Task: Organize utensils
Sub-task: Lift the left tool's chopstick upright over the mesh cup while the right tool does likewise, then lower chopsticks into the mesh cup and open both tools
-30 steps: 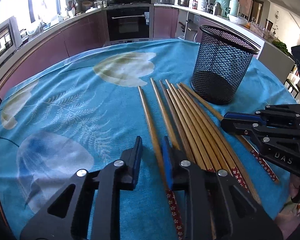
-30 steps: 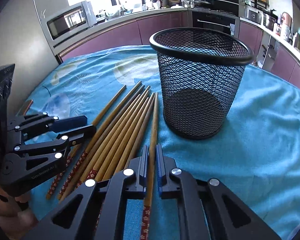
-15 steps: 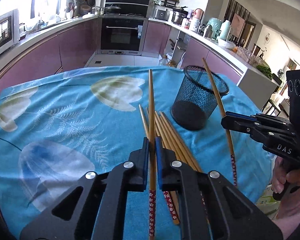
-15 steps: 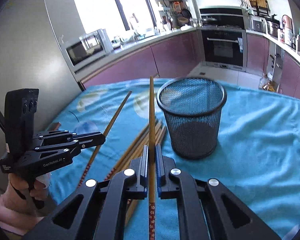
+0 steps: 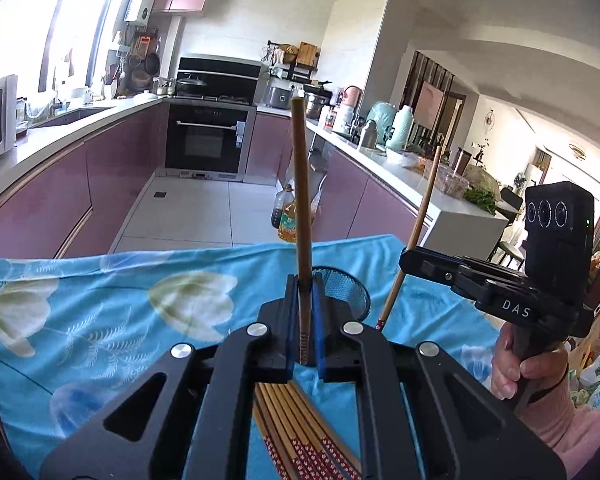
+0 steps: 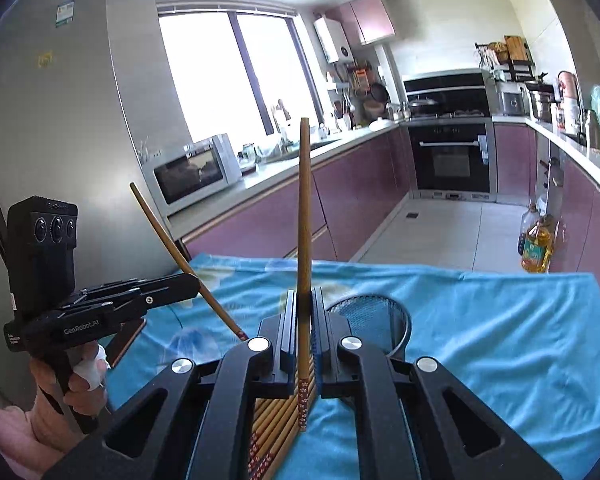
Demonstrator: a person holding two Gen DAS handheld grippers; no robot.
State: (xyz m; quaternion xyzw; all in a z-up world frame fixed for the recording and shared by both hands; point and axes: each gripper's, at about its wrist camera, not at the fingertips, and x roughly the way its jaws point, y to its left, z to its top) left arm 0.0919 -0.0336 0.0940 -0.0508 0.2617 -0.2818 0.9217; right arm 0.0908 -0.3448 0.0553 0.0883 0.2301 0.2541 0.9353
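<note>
Left wrist view: the left gripper [image 5: 303, 312] has its jaws clamped on a chopstick [image 5: 300, 200] pointing to 12 o'clock; the mesh holder [image 5: 348, 292] sits just behind at 1 o'clock, loose chopsticks [image 5: 300, 432] at 6.

Right wrist view: the right gripper [image 6: 304, 320] has its jaws clamped on another chopstick [image 6: 305, 216] pointing to 12 o'clock, above the blue tabletop [image 6: 500, 320].

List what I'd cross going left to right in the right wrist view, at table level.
Left gripper with its slanted chopstick → right gripper with its upright chopstick → mesh cup → bare tablecloth → oil bottle on the floor.
</note>
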